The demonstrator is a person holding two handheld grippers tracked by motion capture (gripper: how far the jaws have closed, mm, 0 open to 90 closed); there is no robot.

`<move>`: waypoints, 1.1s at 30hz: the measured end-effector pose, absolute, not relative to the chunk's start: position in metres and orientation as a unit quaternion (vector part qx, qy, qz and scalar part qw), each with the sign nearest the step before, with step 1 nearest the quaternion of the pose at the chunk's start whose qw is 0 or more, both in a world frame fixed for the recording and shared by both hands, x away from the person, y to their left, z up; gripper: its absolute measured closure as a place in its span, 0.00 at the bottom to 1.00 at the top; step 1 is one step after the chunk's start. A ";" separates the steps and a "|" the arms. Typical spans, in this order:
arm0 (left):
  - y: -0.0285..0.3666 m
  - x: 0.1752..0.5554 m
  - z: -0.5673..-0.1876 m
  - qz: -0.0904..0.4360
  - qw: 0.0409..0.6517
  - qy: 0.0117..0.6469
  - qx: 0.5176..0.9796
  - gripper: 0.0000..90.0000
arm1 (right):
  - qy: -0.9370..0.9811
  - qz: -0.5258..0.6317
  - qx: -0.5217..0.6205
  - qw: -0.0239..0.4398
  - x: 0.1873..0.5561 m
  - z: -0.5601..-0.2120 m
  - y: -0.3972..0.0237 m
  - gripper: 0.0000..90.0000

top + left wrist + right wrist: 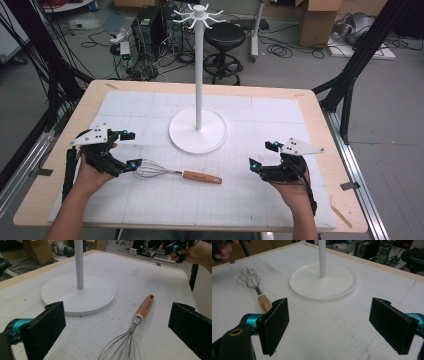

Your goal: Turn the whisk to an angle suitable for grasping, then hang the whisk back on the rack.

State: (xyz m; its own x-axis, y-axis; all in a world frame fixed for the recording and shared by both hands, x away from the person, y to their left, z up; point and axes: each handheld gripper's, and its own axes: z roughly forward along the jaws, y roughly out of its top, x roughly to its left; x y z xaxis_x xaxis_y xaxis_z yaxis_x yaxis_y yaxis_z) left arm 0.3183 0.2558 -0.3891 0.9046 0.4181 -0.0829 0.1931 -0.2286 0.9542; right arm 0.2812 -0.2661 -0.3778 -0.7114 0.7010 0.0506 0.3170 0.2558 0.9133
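A wire whisk [152,170] with a wooden handle [201,176] lies flat on the white mat, handle pointing right. My left gripper [131,149] stands open at the whisk's wire end, its near fingertip close beside the wires. In the left gripper view the whisk [143,308] lies between the wide-apart jaws of the left gripper [117,333], and neither pad touches it. My right gripper [263,155] is open over bare mat, right of the handle's end. The right gripper view has the whisk [253,282] off to the left, past the empty right gripper [337,325].
A white stand with a round base [197,137] and a tall pole [199,75] topped by hooks rises at the mat's middle back. The mat [150,210] covers most of the wooden table [320,120]. A stool, boxes and cables sit on the floor beyond.
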 end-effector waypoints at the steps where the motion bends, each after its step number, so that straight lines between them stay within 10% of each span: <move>1: 0.256 0.318 -0.389 0.095 0.589 0.196 0.778 0.02 | 0.770 0.513 0.331 0.187 0.281 -0.378 -0.266 0.17; 33: 0.220 0.315 -0.381 0.065 0.563 0.159 0.808 0.02 | 0.763 0.505 0.349 0.203 0.279 -0.374 -0.278 0.16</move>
State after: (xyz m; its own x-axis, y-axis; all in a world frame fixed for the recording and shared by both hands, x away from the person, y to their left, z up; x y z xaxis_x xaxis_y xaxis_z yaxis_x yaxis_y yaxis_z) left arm 0.3145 0.2202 -0.3805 0.9412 0.3299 -0.0729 0.1827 -0.3155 0.9312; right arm 0.2787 -0.2784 -0.3740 -0.6742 0.7373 0.0435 0.3273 0.2454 0.9125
